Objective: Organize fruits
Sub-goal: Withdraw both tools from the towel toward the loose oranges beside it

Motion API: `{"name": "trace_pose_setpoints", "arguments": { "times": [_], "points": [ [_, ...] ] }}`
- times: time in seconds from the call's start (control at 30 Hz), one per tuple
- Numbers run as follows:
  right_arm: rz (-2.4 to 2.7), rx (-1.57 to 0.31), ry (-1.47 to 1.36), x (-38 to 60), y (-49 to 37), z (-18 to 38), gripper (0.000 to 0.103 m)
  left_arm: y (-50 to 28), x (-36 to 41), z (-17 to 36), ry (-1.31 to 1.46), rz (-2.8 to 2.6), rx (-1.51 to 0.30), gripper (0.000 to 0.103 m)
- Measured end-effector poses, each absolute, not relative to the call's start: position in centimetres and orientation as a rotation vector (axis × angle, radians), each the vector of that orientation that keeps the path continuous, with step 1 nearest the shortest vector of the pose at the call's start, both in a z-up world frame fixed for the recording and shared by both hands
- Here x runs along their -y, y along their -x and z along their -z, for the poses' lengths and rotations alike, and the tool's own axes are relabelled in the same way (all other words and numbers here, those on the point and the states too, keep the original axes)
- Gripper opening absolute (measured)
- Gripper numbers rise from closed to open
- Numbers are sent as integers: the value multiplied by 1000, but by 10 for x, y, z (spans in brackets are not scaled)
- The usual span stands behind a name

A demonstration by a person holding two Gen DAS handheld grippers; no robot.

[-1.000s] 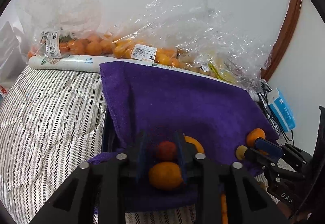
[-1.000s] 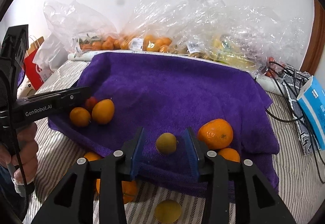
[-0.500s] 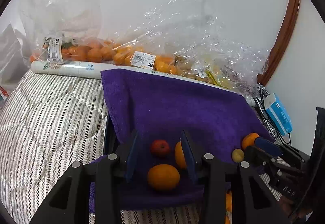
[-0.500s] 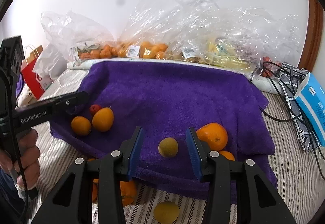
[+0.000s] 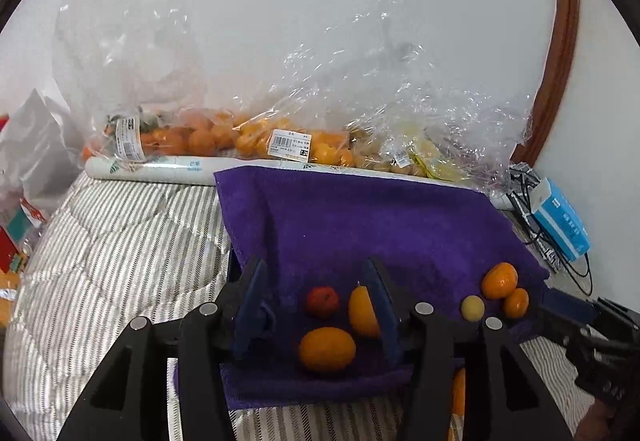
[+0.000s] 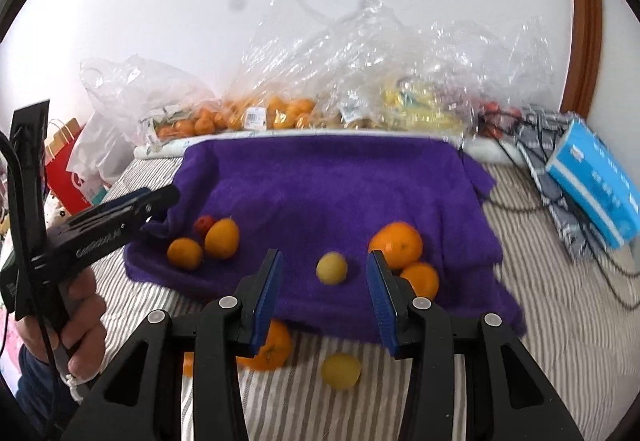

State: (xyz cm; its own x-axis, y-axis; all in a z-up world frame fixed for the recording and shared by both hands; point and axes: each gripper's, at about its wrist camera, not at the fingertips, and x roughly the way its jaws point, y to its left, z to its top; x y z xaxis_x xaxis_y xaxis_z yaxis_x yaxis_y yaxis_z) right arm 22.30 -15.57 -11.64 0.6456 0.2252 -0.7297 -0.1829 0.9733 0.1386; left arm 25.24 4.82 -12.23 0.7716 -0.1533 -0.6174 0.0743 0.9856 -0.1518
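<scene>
A purple towel [image 5: 360, 221] [image 6: 320, 181] lies on a striped bedcover. At its left end sit a small red fruit [image 5: 322, 301], a yellow-orange fruit [image 5: 362, 313] and a round orange [image 5: 327, 349]. My left gripper [image 5: 316, 307] hangs just above and behind them, its jaws opening, pads touching none. At the right end lie a pale yellow fruit [image 6: 331, 267], a big orange [image 6: 396, 244] and a smaller orange [image 6: 420, 280]. My right gripper [image 6: 325, 299] stands open with the yellow fruit beyond its pads, untouched. The left gripper [image 6: 160, 201] also shows in the right wrist view.
Clear plastic bags of oranges [image 5: 248, 133] and other fruit line the wall behind the towel. An orange [image 6: 268, 349] and a yellow fruit [image 6: 341, 371] lie on the bedcover [image 5: 120, 241] in front. A blue tissue pack [image 6: 596, 185] and cables sit at the right.
The left jaws have spread wide off the red fruit and drawn up and back. The right gripper has lifted away from the yellow fruit, which stays on the towel.
</scene>
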Motion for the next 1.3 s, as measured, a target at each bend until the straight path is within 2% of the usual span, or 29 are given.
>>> {"name": "trace_pose_setpoints", "arguments": {
  "times": [0.23,0.7,1.13,1.3],
  "points": [
    [-233,-833,-27,147,-197,114,43,-232,-61,116,136,123,-688,52],
    [-287,-882,-5,127,-165,139,43,-185,-104,138,180,92,-730,54],
    [-300,-922,36,115,-191,164,43,-180,-107,158,203,121,-732,55],
    [-309,-927,59,110,-202,173,47,-179,-109,159,229,159,-736,55]
  ]
}}
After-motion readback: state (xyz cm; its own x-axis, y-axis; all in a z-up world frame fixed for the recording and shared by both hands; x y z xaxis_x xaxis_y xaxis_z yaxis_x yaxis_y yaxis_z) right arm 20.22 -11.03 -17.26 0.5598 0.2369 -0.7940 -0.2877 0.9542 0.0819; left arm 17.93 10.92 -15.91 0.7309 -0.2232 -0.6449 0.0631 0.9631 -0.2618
